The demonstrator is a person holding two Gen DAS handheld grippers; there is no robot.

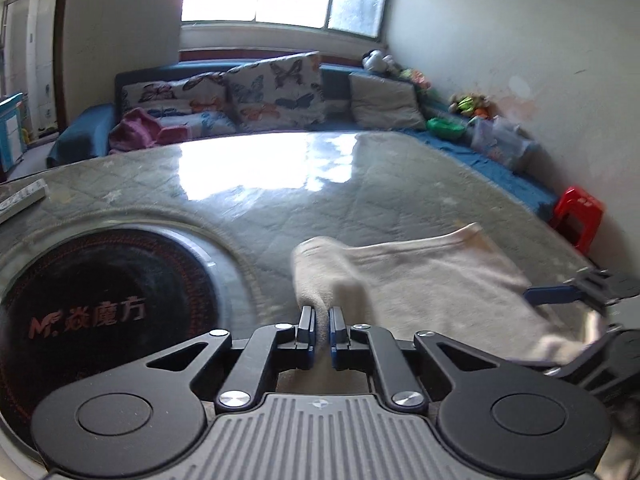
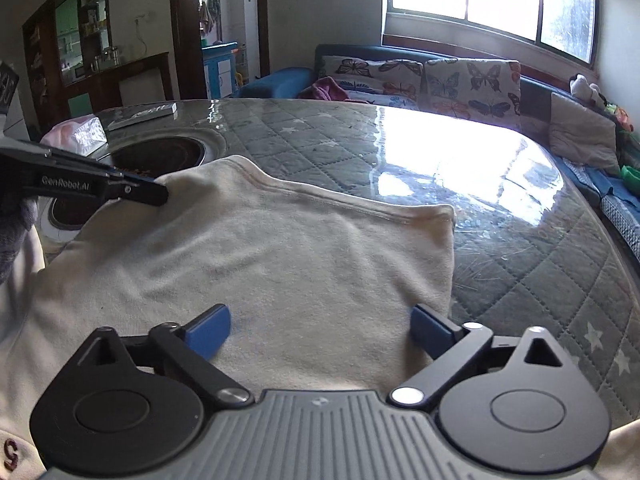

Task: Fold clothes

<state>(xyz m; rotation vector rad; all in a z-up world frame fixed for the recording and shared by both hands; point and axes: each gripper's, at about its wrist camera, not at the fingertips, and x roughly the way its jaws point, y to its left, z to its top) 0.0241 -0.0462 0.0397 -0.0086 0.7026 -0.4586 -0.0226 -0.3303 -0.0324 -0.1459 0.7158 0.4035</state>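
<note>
A cream garment (image 2: 280,264) lies spread on the quilted, glass-topped table (image 2: 520,264). My left gripper (image 1: 322,320) is shut on a raised corner of the garment (image 1: 420,280); in the right wrist view it (image 2: 160,196) pinches the far left corner. My right gripper (image 2: 320,324) is open, its blue pads (image 2: 208,332) resting over the near edge of the garment with nothing between them. It also shows at the right edge of the left wrist view (image 1: 576,304).
A round black cooktop (image 1: 104,312) is set into the table at the left. A remote (image 2: 144,114) and a pink pack (image 2: 76,132) lie at the table's far left. A sofa with butterfly cushions (image 1: 276,88) stands behind. A red stool (image 1: 576,216) stands at the right.
</note>
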